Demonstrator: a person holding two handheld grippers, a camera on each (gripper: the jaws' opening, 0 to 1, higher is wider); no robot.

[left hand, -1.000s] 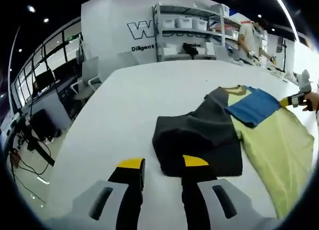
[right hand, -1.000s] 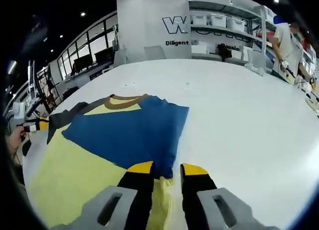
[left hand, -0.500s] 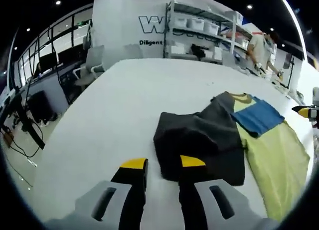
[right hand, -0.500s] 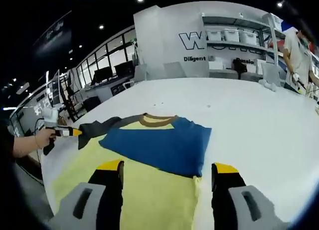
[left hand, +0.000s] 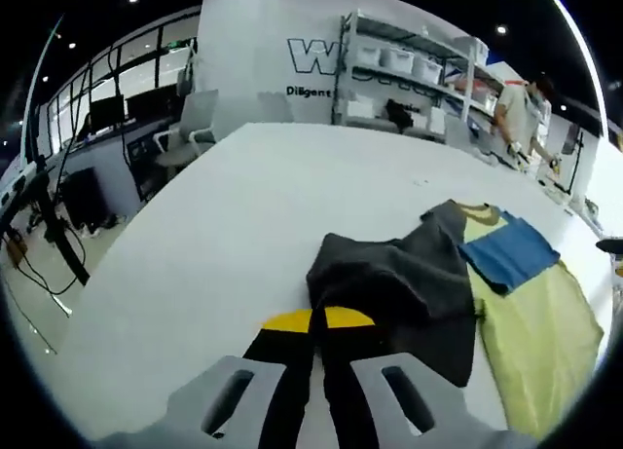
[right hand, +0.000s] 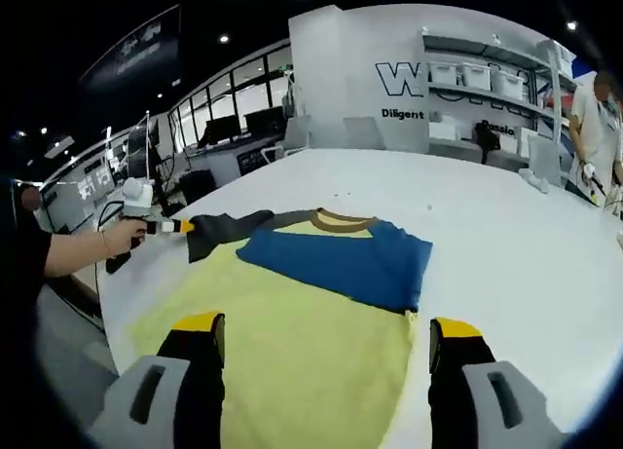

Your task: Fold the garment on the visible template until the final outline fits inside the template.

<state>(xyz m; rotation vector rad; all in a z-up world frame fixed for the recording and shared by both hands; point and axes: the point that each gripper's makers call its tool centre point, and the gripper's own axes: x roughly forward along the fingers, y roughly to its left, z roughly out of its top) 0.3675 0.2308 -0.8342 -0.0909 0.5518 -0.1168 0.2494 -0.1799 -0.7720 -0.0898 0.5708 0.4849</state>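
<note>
- A big white table fills a bright showroom, with storage shelves against the far wall and a person working at its far right end.
- The garment lies spread on the table near its close edge: a yellow body, a blue sleeve folded across the chest, and a dark sleeve bunched at the left.
- A moment ago the left gripper had its jaws apart beside the dark sleeve; now the yellow tips meet, apparently pinching that sleeve's near edge.
- The right gripper let the blue sleeve go half a second back and has since pulled away; its jaws stand wide over the yellow body, holding nothing.
- So one sleeve fold looks done and the dark one is next, I'd judge.
- I can't make out a template outline.
- Nothing on the table blocks the fold; desks and chairs stand well off to the left.
</note>
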